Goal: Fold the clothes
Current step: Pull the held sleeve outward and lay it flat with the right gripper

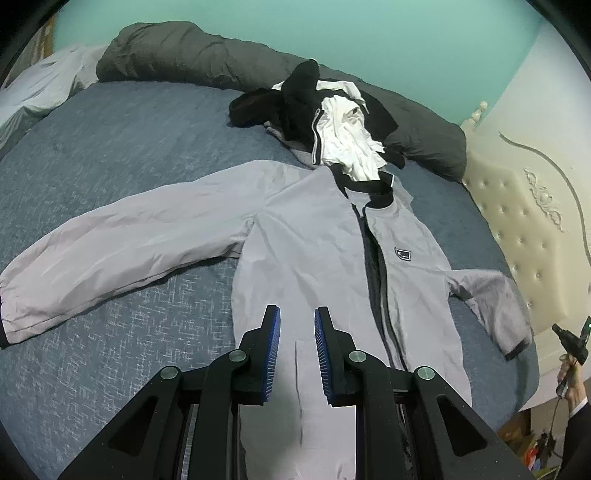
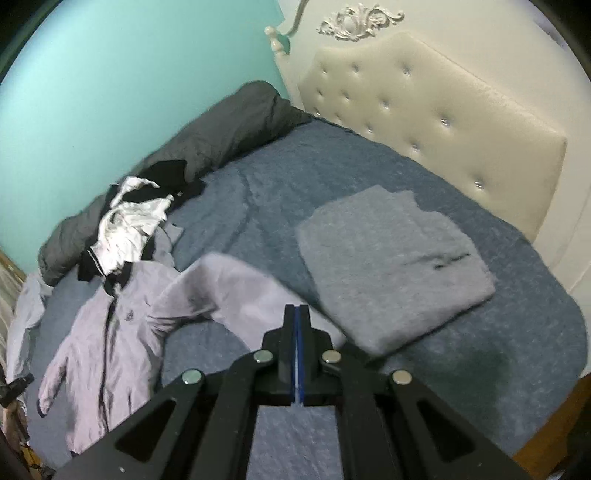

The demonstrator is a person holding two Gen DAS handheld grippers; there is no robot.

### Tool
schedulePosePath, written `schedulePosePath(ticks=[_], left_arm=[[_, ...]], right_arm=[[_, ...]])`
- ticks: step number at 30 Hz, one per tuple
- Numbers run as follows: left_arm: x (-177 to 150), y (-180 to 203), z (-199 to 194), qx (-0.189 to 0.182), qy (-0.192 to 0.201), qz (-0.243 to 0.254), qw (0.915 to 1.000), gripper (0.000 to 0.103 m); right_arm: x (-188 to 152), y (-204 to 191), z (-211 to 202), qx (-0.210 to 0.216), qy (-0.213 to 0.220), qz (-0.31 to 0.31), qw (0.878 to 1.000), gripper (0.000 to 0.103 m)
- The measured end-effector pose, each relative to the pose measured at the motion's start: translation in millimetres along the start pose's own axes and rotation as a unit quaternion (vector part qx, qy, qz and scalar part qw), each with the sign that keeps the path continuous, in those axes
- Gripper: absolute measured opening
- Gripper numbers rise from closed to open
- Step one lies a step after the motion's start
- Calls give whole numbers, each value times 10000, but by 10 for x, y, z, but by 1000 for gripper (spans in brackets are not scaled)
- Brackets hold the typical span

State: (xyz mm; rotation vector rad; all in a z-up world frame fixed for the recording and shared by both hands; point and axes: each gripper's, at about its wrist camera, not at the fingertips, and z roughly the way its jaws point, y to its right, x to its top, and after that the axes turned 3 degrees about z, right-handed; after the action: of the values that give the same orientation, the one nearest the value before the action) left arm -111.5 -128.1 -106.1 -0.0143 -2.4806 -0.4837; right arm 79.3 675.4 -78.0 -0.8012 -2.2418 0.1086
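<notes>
The left gripper (image 1: 297,325) hangs above the lower front of the grey jacket (image 1: 314,236), its blue pads a small way apart with nothing between them, so it is released. The right gripper (image 2: 297,314) is clenched, its two pads pressed flat together and holding nothing; it floats above the blue bedspread (image 2: 461,350), with the jacket's nearer sleeve (image 2: 229,288) just beyond its tips.

The jacket lies face up and spread flat on the bedspread, zip partly undone, a small badge (image 1: 402,254) on the chest. One sleeve (image 1: 110,251) stretches straight out to the side, the other bends back toward the body. To the right of the jacket rests a folded grey garment (image 2: 391,269), squared up and apart from it.

At the jacket's collar a heap of black and white clothes (image 1: 332,125) touches the neckline. Behind the heap a dark grey duvet (image 1: 192,55) is rolled along the turquoise wall (image 1: 369,33), and the cream tufted headboard (image 2: 424,107) closes off the bed's end
</notes>
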Motion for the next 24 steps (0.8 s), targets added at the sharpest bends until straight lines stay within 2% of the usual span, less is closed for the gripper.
schedulePosePath(ticks=[5, 9, 10, 11, 13, 19, 24], left_arm=[[-29, 33, 44, -48, -45, 0, 10000, 21], [-42, 40, 60, -33, -79, 19, 10000, 21], [-39, 37, 57, -26, -75, 21, 10000, 21], [-37, 35, 59, -17, -76, 22, 10000, 21], [-32, 28, 69, 4, -89, 23, 10000, 21], [-43, 40, 120, 105, -143, 77, 9998, 21], [-62, 71, 154, 148, -189, 134, 9996, 21]], right_arm=[[-219, 155, 257, 285, -289, 296, 9987, 1], [-402, 248, 544, 137, -497, 645, 9966, 5], [-445, 278, 603, 109, -511, 726, 9960, 16], [-488, 308, 660, 90, -524, 805, 9953, 35], [-606, 402, 798, 7, -528, 1024, 9933, 56], [-883, 707, 1164, 20, -661, 1663, 9839, 57], [-985, 779, 1273, 451, -437, 1818, 9813, 57]])
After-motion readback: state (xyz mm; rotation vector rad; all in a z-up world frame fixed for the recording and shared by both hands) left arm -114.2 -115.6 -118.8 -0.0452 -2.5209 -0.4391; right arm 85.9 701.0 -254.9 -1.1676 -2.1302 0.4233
